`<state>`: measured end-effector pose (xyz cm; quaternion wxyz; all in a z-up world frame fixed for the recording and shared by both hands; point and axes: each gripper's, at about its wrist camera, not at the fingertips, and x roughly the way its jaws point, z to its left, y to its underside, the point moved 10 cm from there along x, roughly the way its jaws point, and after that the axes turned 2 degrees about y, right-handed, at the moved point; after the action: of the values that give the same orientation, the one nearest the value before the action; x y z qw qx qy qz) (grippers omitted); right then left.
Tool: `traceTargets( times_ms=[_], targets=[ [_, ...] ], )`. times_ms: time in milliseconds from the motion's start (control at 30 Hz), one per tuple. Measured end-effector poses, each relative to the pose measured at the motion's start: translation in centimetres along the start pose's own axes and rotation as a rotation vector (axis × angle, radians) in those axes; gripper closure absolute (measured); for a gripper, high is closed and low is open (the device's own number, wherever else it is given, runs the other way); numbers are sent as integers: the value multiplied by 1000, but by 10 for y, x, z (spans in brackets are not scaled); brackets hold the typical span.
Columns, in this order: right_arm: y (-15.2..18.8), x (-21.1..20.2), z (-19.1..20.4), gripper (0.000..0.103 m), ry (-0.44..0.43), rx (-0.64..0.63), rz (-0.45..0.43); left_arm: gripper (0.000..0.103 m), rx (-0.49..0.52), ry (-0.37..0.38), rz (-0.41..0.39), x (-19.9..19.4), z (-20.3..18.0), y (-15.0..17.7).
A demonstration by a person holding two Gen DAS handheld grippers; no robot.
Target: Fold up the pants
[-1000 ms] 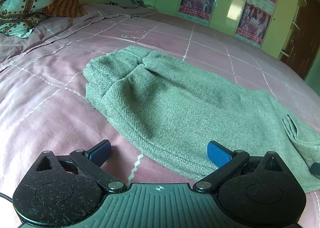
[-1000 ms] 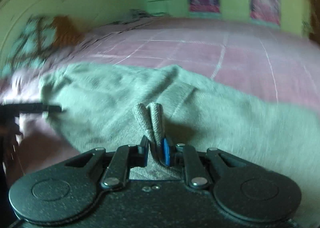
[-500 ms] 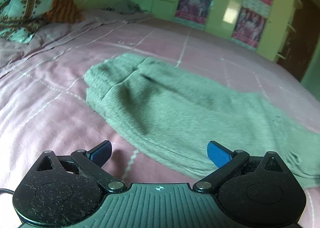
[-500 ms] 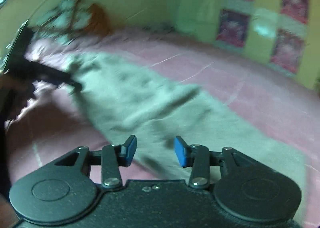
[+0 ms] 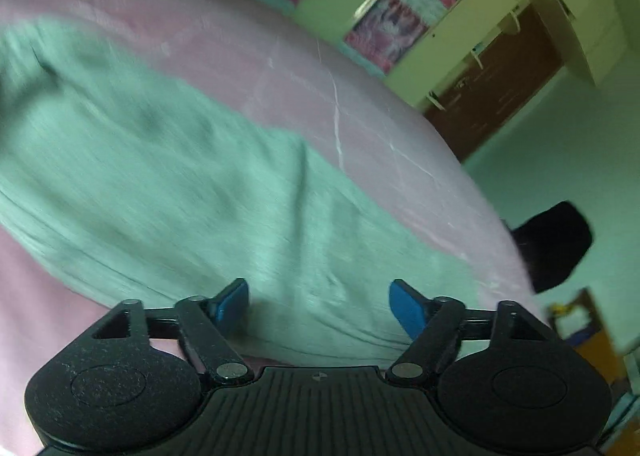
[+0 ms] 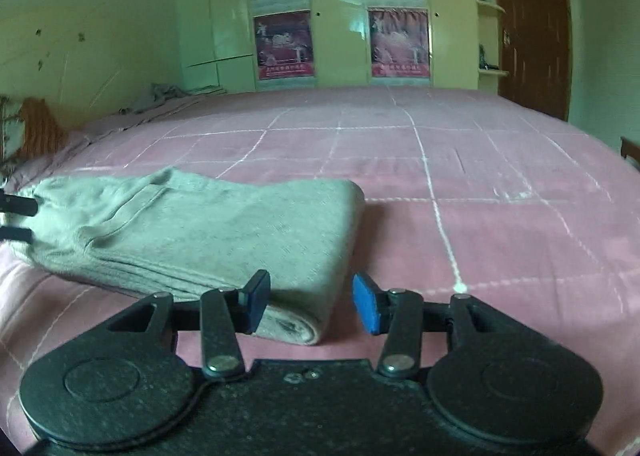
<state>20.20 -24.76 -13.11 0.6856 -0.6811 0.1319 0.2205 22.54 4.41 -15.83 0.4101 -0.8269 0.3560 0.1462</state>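
We see grey pants (image 6: 192, 232) folded on pink bedspread (image 6: 480, 183), at ten o'clock from our right gripper (image 6: 310, 302), fingers apart; left gripper (image 5: 318, 306) fingers apart over cloth.

The folded pants (image 6: 192, 232) lie on the bed (image 6: 480, 191), left of centre; the wardrobe (image 6: 340, 11) stands beyond the far edge.

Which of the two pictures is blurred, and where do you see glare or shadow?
Left wrist view: strong motion blur smears the grey pants and pink bedsheet, and the frame is tilted. Right wrist view: mostly sharp; window glare shines on the glossy wardrobe doors; the folded pants cast a soft shadow to their right; fisheye bends the bed edge.
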Motion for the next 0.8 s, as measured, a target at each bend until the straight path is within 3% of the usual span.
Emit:
traceTargets(
  times_ms=[233,333,400,467,500,600,800],
  targets=[
    [1,5,-15,56,-18,66,-4,45,-156,46,68,30,3,5],
    [2,7,-19,56,-20,99,4,49,-168,51,101,42,4,8],
    [4,10,-19,56,-22,110,17,57,-173,41,107,52,4,10],
    [6,13,-19,55,-22,112,30,77,-186,34,110,59,5,11],
    [8,14,-18,54,-20,113,37,81,-183,37,117,62,4,13],
    [11,18,-21,48,-7,127,52,84,-163,64,93,58,-7,13],
    [12,18,-28,47,8,151,48,84,-164,166,9,23,-27,11]
  ],
)
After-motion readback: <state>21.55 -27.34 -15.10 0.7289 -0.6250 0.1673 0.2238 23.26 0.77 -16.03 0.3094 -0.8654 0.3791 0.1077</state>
